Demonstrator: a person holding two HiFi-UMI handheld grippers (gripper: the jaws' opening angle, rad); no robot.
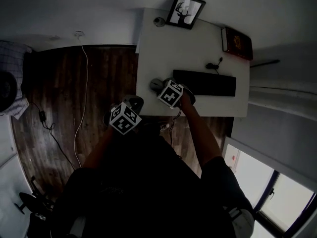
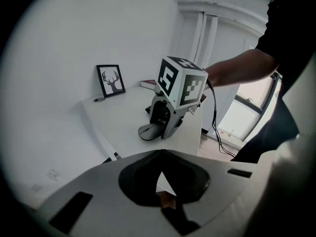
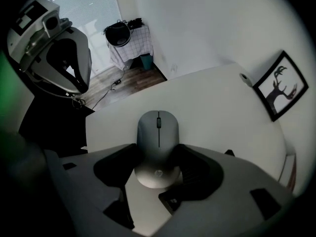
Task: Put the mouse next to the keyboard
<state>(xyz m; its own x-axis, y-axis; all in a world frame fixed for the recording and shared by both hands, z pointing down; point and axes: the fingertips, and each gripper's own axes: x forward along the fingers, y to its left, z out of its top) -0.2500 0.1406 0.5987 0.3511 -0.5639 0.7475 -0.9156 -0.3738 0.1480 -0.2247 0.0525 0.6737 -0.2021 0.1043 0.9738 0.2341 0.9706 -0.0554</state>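
Note:
A grey mouse (image 3: 158,142) lies flat on the white desk (image 1: 188,48), left of the black keyboard (image 1: 204,83) with a small gap between them. My right gripper (image 3: 157,164) is lowered over the mouse (image 1: 156,85). Its jaws stand wide on either flank of the mouse's rear half, pads close to the sides without pressing. From the left gripper view, the right gripper (image 2: 160,125) is down on the mouse (image 2: 147,131). My left gripper (image 1: 132,104) hangs off the desk's near edge, shut and empty (image 2: 160,177).
A framed deer picture (image 1: 184,10) leans at the desk's far edge beside a small round object (image 1: 159,21). A red book (image 1: 237,42) lies at the far right corner. A white cable (image 1: 81,98) runs over the wooden floor at left.

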